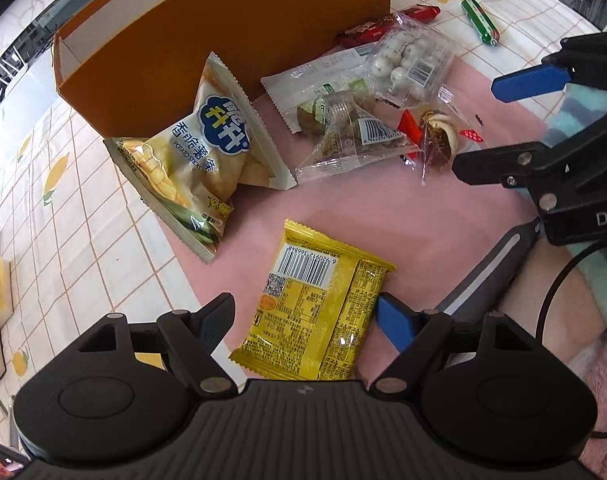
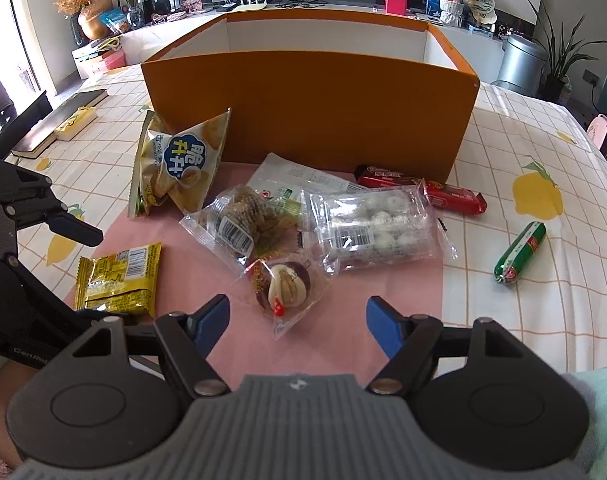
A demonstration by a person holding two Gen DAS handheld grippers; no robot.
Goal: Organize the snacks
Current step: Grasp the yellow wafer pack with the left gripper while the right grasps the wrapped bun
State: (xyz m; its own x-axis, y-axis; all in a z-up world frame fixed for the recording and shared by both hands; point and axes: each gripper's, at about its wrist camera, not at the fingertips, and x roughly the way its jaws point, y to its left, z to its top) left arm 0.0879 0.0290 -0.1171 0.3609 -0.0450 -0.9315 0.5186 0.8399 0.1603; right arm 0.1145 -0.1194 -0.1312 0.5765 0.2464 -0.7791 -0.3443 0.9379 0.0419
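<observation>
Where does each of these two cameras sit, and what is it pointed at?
Left wrist: on the left gripper, looking steeply down at the yellow foil snack packet between its open fingers; the right gripper shows too.
Right wrist: on the right gripper, looking across the pink mat toward the orange cardboard box; the left gripper shows at left.
Both share the packet, box and potato-stick bag.

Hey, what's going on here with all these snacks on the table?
A person with a gripper in each hand is sorting snacks into an orange box. Nothing is held right now. The left gripper is open with its fingers either side of a yellow packet, not pressing it. The right gripper is open just short of a small clear-wrapped pastry. The potato stick bag, red bars and green sausage lie loose outside the box.
</observation>
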